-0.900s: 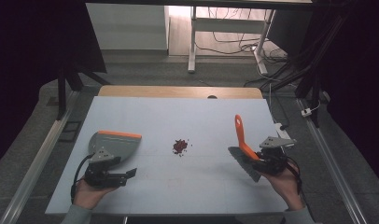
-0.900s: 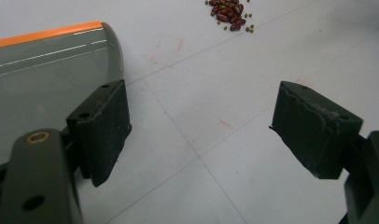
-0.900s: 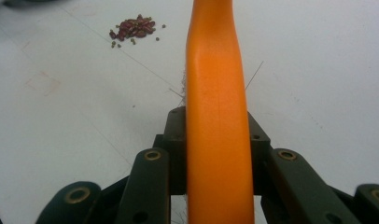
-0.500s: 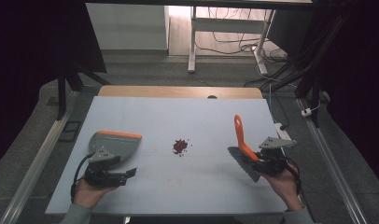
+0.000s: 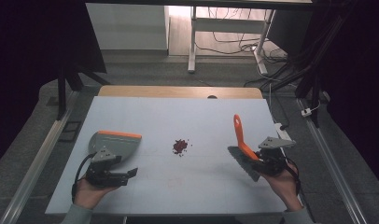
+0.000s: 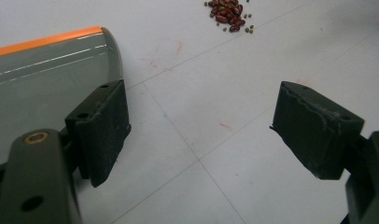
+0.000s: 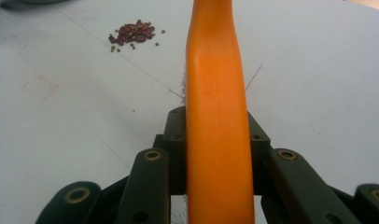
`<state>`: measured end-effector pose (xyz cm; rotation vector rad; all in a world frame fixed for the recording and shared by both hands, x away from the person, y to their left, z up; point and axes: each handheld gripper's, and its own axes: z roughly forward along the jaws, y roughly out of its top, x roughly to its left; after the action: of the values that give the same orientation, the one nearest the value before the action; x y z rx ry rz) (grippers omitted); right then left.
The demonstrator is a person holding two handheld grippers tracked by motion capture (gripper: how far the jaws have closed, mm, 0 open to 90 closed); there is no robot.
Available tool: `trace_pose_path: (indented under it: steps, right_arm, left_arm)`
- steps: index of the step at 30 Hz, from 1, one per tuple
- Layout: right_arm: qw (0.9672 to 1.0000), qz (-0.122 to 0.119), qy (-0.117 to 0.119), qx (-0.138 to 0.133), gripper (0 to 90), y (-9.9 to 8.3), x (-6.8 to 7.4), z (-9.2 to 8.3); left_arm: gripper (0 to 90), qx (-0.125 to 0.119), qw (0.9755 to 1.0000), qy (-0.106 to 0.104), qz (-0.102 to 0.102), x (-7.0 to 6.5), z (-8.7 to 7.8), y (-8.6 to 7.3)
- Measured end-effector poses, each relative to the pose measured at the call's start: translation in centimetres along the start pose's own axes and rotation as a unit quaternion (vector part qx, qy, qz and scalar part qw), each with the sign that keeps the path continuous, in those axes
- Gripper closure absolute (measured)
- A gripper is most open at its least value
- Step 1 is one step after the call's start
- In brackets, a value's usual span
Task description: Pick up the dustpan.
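Note:
A grey dustpan (image 5: 115, 141) with an orange front edge lies flat on the left of the white table (image 5: 178, 116). My left gripper (image 5: 125, 171) sits just in front of it, open. In the left gripper view the left gripper (image 6: 199, 126) has only bare table between its jaws, and one jaw stands beside the dustpan (image 6: 47, 79). My right gripper (image 5: 254, 161) is shut on the orange handle of a brush (image 5: 239, 133), whose grey head points down at the table. The handle (image 7: 215, 70) runs up between the jaws. A small pile of red beans (image 5: 180, 146) lies mid-table.
A few tiny green bits are scattered around the beans (image 7: 133, 32) (image 6: 228, 10). A wooden strip (image 5: 178, 91) borders the table's far edge. Metal rails run along both sides, and desk legs and cables stand on the floor behind.

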<state>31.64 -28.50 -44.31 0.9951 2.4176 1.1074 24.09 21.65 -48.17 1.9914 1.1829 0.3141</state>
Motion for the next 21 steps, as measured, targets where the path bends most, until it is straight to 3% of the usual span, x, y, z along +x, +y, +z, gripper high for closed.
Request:
trace_pose_path:
  steps: [9, 12, 15, 21]
  right_arm:
    - [1.0000, 0.003, 0.000, 0.001, 70.7, -0.1, -0.2, 0.0]
    - [1.0000, 0.007, 0.002, -0.006, 70.8, -0.2, -0.5, -0.3]
    - [0.9999, 0.010, 0.004, -0.008, 70.8, -0.2, -0.7, -0.5]
    - [0.9998, 0.015, 0.006, -0.015, 70.8, -0.3, -1.0, -0.9]
  left_arm:
    - [19.8, 0.007, 1.0000, 0.006, -0.005, -0.4, -0.5, 1.0]
    - [19.6, 0.015, 0.9998, 0.008, -0.013, -0.5, -0.7, 1.9]
    - [19.7, 0.007, 0.9996, 0.002, -0.027, -0.6, -1.2, 2.8]
    - [19.7, 0.014, 0.9991, 0.021, -0.033, -0.2, -1.7, 4.0]
